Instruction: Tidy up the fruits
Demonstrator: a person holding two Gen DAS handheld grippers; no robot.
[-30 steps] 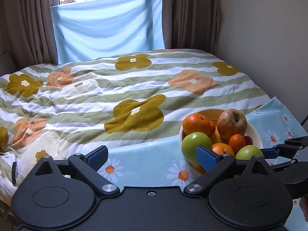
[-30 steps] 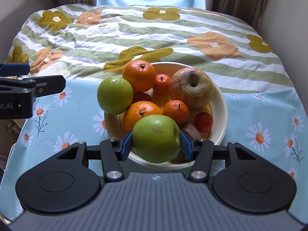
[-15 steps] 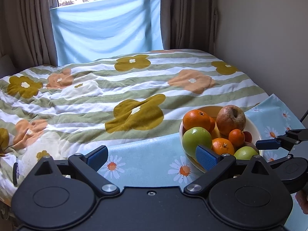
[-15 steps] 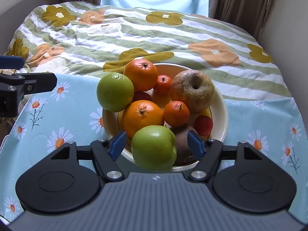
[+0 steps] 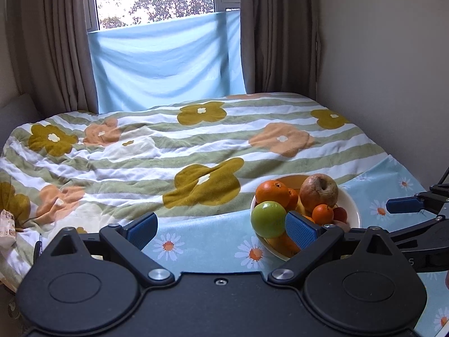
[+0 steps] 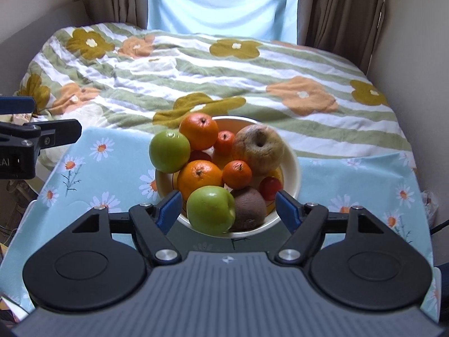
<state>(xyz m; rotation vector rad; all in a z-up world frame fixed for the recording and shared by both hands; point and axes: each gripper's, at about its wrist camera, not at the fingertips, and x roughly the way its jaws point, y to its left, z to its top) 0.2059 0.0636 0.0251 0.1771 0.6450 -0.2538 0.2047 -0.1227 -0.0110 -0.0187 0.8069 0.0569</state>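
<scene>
Right gripper (image 6: 227, 206) hangs just short of the bowl (image 6: 294, 165), jaws spread wide and holding nothing, blue pads flanking the bowl's near rim without touching any fruit. Left gripper (image 5: 221, 229) sits off to the bowl's left, jaws gaping too, nothing between them but daisy cloth (image 5: 202, 241). Behind the bowl stretches the flowered quilt (image 6: 252, 64), and the cloth lies under the bowl.

Now the fruit, all heaped in the bowl! Biggest is the wrinkled brown apple (image 6: 258, 148) at the far right. One green apple (image 6: 169, 150) perches on the left rim, and another green apple (image 6: 211, 209) sits at the near edge, right between the right gripper's pads but untouched. An orange (image 6: 198, 131) tops the far side, a second orange (image 6: 199, 177) rests in the middle. A brown kiwi (image 6: 249, 207) lies beside the near green apple. Two tangerines (image 6: 237, 174) sit beside the brown apple, and a small red fruit (image 6: 270, 186) is tucked against the right wall.
</scene>
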